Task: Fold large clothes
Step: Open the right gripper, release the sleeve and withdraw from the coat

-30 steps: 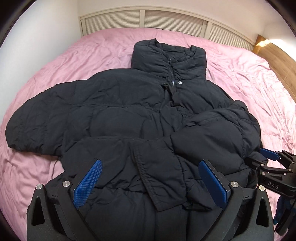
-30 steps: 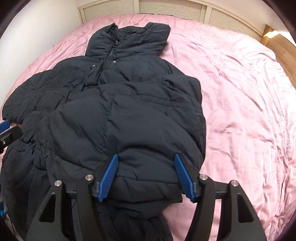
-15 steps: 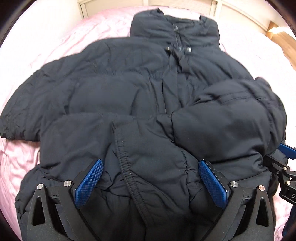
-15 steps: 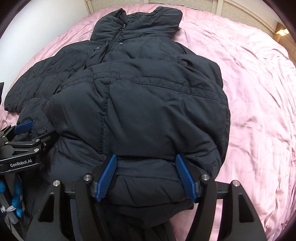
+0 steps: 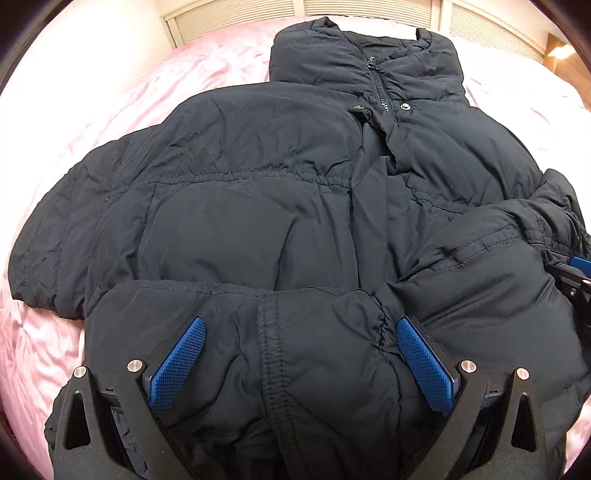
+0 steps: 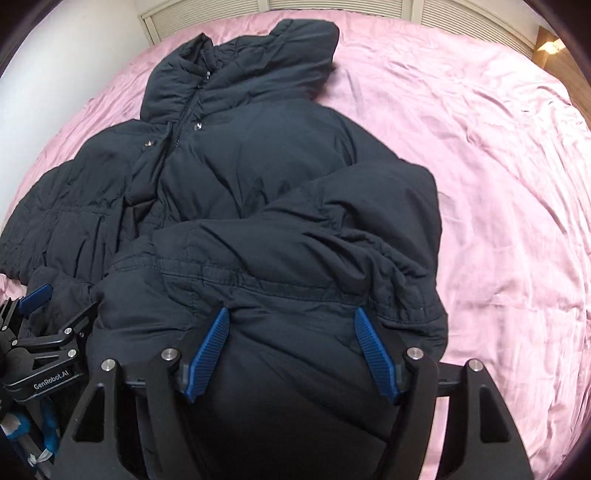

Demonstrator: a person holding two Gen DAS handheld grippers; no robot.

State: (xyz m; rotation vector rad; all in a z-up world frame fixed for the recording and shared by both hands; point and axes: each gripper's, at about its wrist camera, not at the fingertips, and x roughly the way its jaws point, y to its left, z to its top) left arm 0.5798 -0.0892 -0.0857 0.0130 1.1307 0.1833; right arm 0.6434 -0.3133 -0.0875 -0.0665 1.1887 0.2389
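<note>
One dark puffer jacket point(image 5: 258, 206) was seen, spread on one pink bed sheet point(image 6: 498, 166), collar away from the tongs and the folded-up hem bulging between the fingers; two tongs were counted, each with two blue pads; two snap buttons point(image 5: 406, 106) were made out beside the zip below the collar point(image 5: 365, 55).

The left gripper point(image 5: 301, 363) was seen with its jaws spread wide, padded hem cloth filling the gap between the pads point(image 5: 177, 365); whether the cloth was pinched could not be told; the right gripper point(image 6: 291, 354) was likewise held apart, its pads point(image 6: 375, 356) set against either side of a thick fold, and a firm clamp could not be confirmed.

The near hem of the jacket was hidden under both tong bodies; the right tong was cut off at the right edge of the left view, only a blue tip showing; the left tong was partly seen at the lower left of the right view; one sleeve point(image 5: 55, 236) was laid out to the left of the left tong, its cuff hidden.

Bare sheet was left to the right of the right tong and beyond the collar; a slatted headboard point(image 6: 332, 5) closed the far edge.
</note>
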